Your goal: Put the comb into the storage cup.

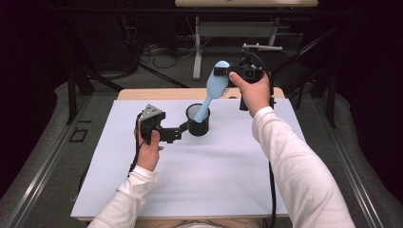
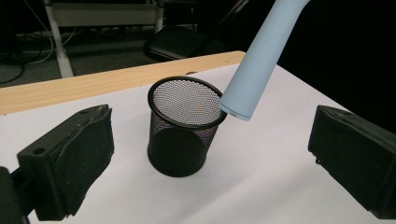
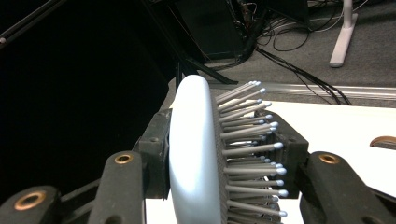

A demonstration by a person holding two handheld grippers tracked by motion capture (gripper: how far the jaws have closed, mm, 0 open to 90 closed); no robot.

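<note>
Hairbrush [image 1: 215, 86], light blue, hangs tilted in the air over the far edge of the table [image 1: 199, 190], handle end just at the rim of the black mesh cup [image 1: 198, 119]. My right gripper [image 1: 223, 72] is clamped on the brush head, one jaw on the smooth back and the other against the bristles [image 3: 252, 154]. My left gripper [image 1: 183, 128] sits beside the cup on its near-left side, jaws spread wide with the cup between and beyond them, not touching. I judge the step in hand to be seating the handle in the cup; the tip looks to be at the rim on one side, not yet inside. Next move calls for shifting the tip toward the cup's centre, then lowering along the handle's axis. The cup is light and could tip, so the left jaws may need to close on it. Cup stands near the far edge; ample bare table toward the near side.
</note>
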